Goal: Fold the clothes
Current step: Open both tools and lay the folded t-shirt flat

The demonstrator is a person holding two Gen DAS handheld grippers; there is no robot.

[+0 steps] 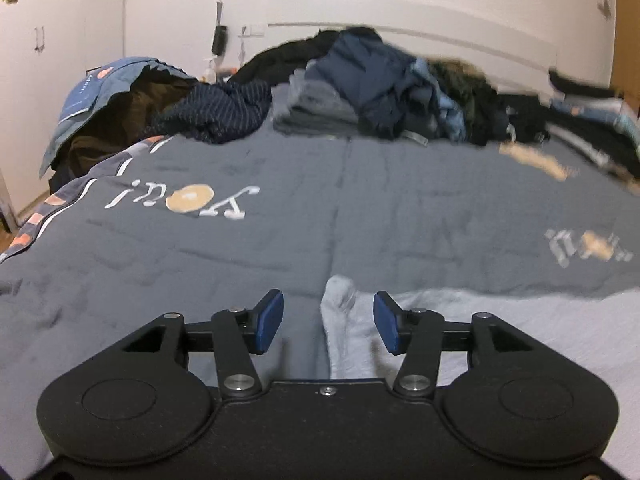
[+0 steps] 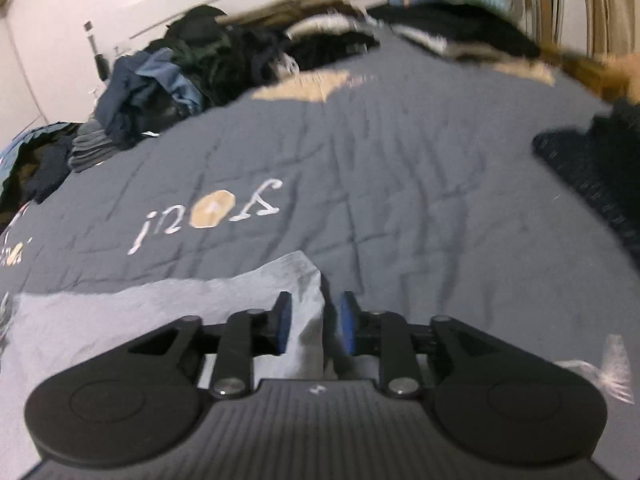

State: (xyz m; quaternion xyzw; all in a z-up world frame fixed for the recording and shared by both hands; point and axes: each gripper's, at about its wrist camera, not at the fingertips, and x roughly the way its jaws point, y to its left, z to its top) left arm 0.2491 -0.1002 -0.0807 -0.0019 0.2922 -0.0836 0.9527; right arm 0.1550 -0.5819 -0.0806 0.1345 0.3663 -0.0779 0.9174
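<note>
A pale grey garment (image 1: 480, 332) lies flat on the grey bed cover (image 1: 320, 208). My left gripper (image 1: 328, 322) is open, its blue pads (image 1: 270, 320) on either side of the garment's left corner, which stands up in a fold between them. In the right wrist view the same garment (image 2: 120, 320) spreads to the left. My right gripper (image 2: 314, 322) is open, with the garment's right corner between its blue pads (image 2: 347, 324).
A pile of dark clothes (image 1: 380, 88) and a folded grey stack (image 1: 316, 108) lie at the far side of the bed. A blue pillow (image 1: 104, 92) sits far left. A dark garment (image 2: 592, 160) lies at the right edge. The white wall (image 1: 360, 0) stands behind.
</note>
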